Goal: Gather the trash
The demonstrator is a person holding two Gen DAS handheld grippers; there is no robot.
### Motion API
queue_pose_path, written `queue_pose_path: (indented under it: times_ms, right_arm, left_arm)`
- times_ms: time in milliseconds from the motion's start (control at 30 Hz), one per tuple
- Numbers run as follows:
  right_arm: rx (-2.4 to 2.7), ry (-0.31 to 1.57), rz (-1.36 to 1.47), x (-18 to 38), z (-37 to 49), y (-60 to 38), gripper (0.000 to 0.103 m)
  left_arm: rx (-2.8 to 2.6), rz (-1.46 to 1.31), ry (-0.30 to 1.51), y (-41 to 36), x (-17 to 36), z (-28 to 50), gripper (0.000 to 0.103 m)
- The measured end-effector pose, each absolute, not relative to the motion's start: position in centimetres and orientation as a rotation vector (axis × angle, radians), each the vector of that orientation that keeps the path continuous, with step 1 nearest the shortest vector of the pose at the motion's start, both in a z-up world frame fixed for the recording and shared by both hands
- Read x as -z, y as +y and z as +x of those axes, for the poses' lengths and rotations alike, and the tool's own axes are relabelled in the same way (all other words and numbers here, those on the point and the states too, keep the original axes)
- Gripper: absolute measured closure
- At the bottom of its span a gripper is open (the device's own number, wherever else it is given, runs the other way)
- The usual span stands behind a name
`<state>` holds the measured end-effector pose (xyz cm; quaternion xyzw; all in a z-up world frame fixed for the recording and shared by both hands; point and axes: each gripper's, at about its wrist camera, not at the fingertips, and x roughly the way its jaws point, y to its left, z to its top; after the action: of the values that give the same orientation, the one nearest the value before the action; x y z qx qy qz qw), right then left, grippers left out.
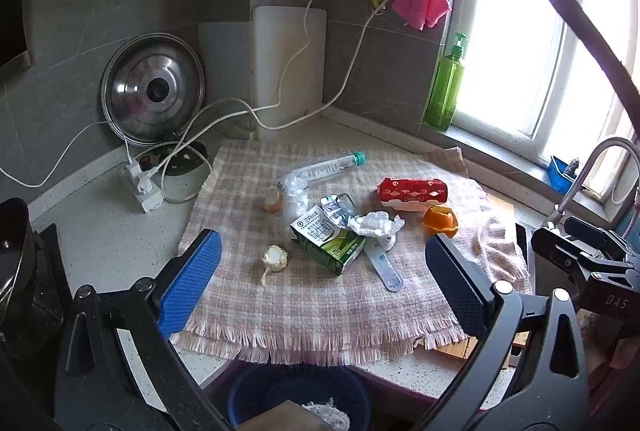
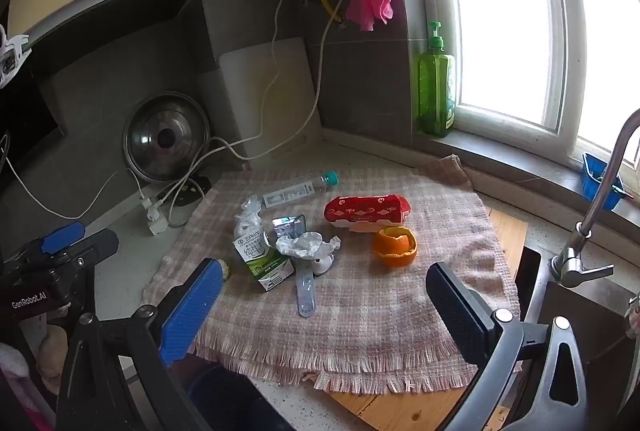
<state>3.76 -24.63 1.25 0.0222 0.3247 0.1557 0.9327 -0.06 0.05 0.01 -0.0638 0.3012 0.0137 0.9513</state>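
Both grippers hang above the near edge of the cloth (image 1: 320, 311), tilted down toward the trash on it. The left gripper (image 1: 322, 267) has its jaws spread as wide as they go, nothing between them; its blue pad (image 1: 188, 287) stands over the cloth's near left corner and its dark pad (image 1: 460, 287) over the near right part. The right gripper (image 2: 324, 295) is equally wide and holds nothing, set just to the right of the left one, which shows at the left edge of the right wrist view.

The trash lies in a loose cluster around the cloth's middle: a carton (image 1: 328, 243) lying tilted, a crumpled tissue (image 1: 376, 223) touching its right end, a foil pack (image 1: 338, 207) just behind it, a blister strip (image 1: 386, 267) in front of the tissue. A garlic head (image 1: 274, 257) sits left of the carton, an eggshell (image 1: 274, 201) and crumpled plastic (image 1: 296, 191) behind it, a bottle (image 1: 328, 167) lying near the cloth's far edge. A red pack (image 1: 414, 193) and orange peel (image 1: 440, 221) sit toward the cloth's right side.

The cloth's near half is bare up to its fringe. Below the fringe, past the counter edge, a blue basket (image 1: 248, 391) stands. Right of the cloth lie a sink and tap (image 2: 600, 191); left of it, a power strip (image 1: 142, 187) with cords.
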Motion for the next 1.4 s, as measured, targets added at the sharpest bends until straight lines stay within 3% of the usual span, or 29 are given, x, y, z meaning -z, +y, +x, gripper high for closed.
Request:
queue_pose_path:
  times_ms: [1400]
  right_arm:
    - [-0.328,0.707,0.065,-0.90,4.29,-24.54,0.000]
  left_arm:
    - [-0.030,-0.130,0.624,0.40,0.68,0.23,0.000]
